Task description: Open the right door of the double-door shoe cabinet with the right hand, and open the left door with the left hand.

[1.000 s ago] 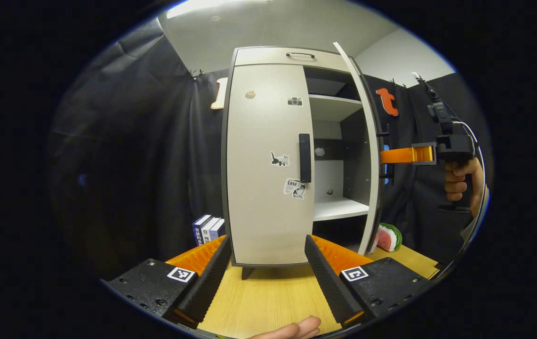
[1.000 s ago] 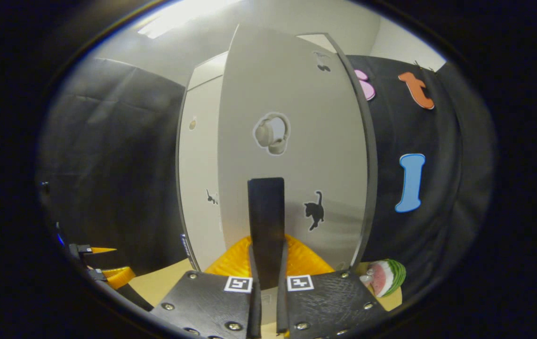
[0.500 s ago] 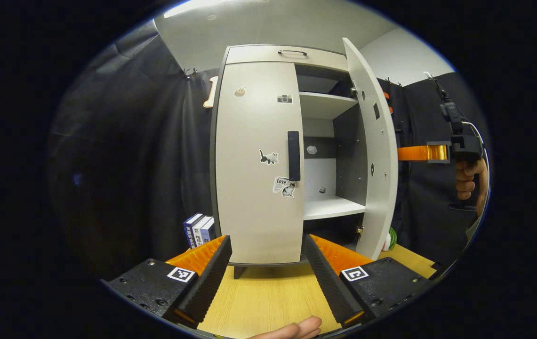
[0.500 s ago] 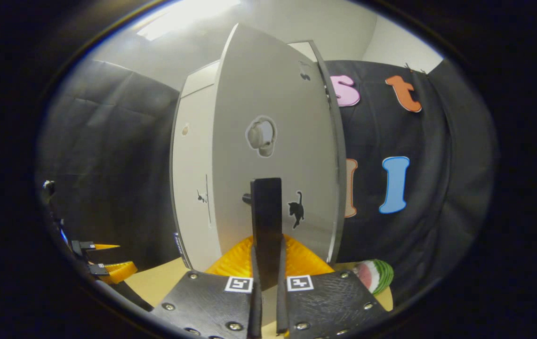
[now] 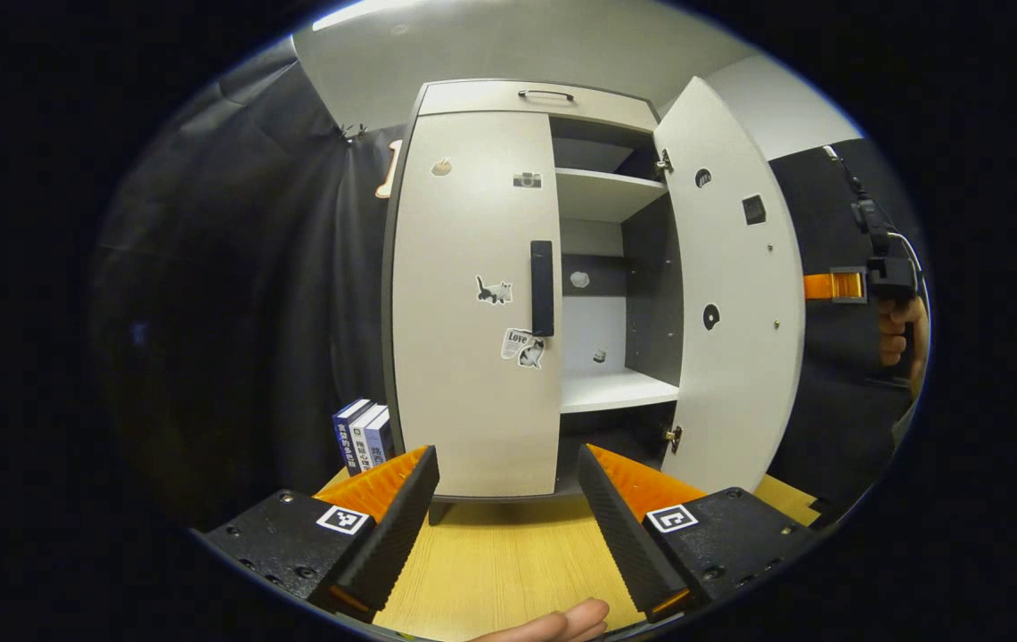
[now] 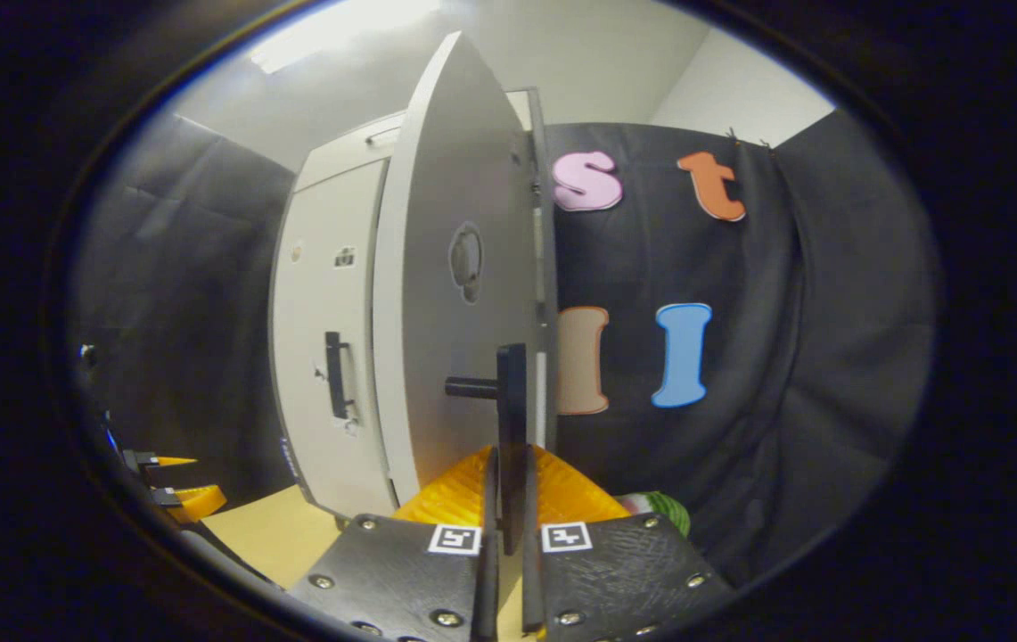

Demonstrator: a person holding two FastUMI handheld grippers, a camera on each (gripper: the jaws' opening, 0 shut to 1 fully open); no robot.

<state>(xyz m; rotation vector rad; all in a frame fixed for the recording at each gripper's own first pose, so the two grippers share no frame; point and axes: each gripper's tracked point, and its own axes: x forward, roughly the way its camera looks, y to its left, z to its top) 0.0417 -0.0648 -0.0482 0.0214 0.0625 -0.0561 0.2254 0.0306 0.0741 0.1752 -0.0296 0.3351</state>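
Right gripper view, right door edge-on, handle clamped

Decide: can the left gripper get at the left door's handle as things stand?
Probably yes: the left gripper is open and faces the left door's handle, with bare tabletop between them.

Place: a recording booth, staged like a home corner.
Walls: black cloth draped all round, plain white ceiling above.
Props: sticker-dotted shoe cabinet on a wooden surface, books beside it.
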